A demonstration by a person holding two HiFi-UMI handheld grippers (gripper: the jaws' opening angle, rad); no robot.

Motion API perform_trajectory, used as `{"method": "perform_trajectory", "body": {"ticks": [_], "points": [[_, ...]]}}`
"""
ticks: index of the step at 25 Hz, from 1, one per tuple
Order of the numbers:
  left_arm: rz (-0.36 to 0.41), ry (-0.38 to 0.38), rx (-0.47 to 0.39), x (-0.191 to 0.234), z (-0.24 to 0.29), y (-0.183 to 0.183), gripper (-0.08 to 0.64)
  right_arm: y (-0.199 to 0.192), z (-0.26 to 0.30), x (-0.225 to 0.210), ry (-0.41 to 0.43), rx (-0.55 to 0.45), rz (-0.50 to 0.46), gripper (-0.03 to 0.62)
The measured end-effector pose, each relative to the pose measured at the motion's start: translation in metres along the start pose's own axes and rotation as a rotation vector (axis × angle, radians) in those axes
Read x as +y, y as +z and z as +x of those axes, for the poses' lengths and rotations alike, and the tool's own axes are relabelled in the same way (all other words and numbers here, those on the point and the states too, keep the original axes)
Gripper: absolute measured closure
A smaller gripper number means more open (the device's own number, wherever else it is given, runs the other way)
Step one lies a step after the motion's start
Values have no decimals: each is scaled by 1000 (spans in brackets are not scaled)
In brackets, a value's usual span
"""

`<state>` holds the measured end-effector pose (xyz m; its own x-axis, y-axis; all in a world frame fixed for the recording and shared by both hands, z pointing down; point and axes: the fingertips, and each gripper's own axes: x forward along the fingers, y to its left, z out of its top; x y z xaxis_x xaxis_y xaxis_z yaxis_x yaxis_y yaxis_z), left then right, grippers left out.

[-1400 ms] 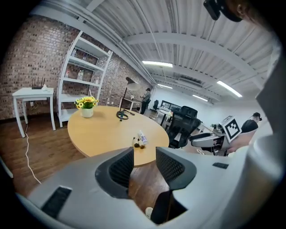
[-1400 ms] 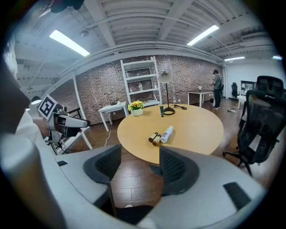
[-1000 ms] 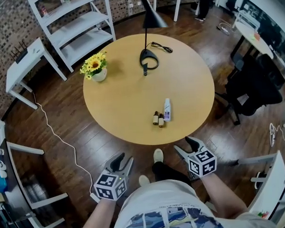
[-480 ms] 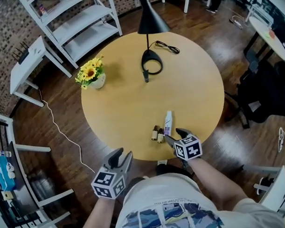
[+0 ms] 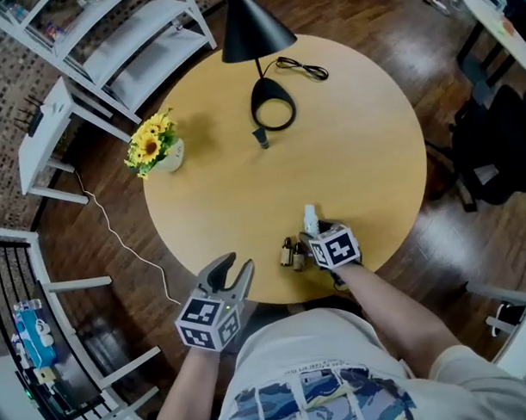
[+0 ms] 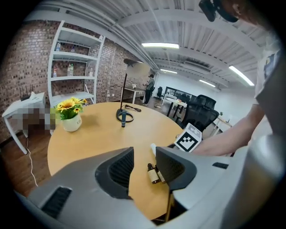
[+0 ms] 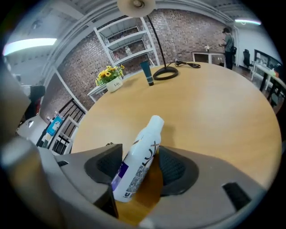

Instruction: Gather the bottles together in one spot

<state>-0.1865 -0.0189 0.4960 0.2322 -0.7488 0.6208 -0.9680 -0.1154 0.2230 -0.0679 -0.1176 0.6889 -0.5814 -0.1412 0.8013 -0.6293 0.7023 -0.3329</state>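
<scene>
A white bottle with a purple label [image 5: 310, 218] lies on the round wooden table [image 5: 356, 150] near its front edge. In the right gripper view this white bottle [image 7: 139, 162] lies between the jaws of my right gripper [image 7: 139, 151], close by the left pad and with a gap to the right pad. The jaws have just been closing and still stand open. Two small brown bottles [image 5: 291, 252] stand just left of my right gripper [image 5: 318, 237]. My left gripper [image 5: 235, 268] hangs open and empty at the table's front edge, and its view shows the brown bottles [image 6: 153, 173] ahead.
A black desk lamp [image 5: 272, 115] stands at the table's far side, its cable trailing right. At the left is a white pot of yellow flowers [image 5: 157, 150]. White shelving [image 5: 111, 46] and a small white table [image 5: 45, 139] stand beyond on the left, a black office chair [image 5: 494, 154] on the right.
My right gripper came forward and down from below the table edge, over the table, and now straddles the white bottle. My left gripper moved forward to the table's edge.
</scene>
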Motion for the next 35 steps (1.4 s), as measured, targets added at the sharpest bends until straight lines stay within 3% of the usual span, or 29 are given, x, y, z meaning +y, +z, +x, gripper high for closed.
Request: {"method": "perform_trajectory", "body": {"ticks": [4,7,11,15,16,21,24,27,30,32,35], "points": [[18,-59,19,1,31,19,420,1,-1,-8,0,2,5,376],[27,-119,34,-5,55,29,420,3,-8,-15,26,-22,32,390],[12,-221,60,-23,84,41,420,27,-52,-4,148,-209,56,391],[-93,-417,46,-65,103,67,418,58,-118,30,288,-431,-40,391],[-115,-464,46,-76,106,73,381,62,-131,37,312,-474,-58,391],[-129,-610,81,-120,116,87,342,70,-166,52,356,-596,-126,391],[-112,-662,84,-140,114,90,416,64,-174,47,334,-604,-149,390],[-28,-657,88,-155,113,93,433,59,-177,41,299,-617,-192,387],[159,-593,55,-169,116,101,437,55,-183,28,250,-615,-208,353],[254,-510,9,-162,122,112,437,49,-184,17,209,-599,-213,345],[272,-336,-74,-128,139,137,436,37,-184,9,180,-560,-200,327]]}}
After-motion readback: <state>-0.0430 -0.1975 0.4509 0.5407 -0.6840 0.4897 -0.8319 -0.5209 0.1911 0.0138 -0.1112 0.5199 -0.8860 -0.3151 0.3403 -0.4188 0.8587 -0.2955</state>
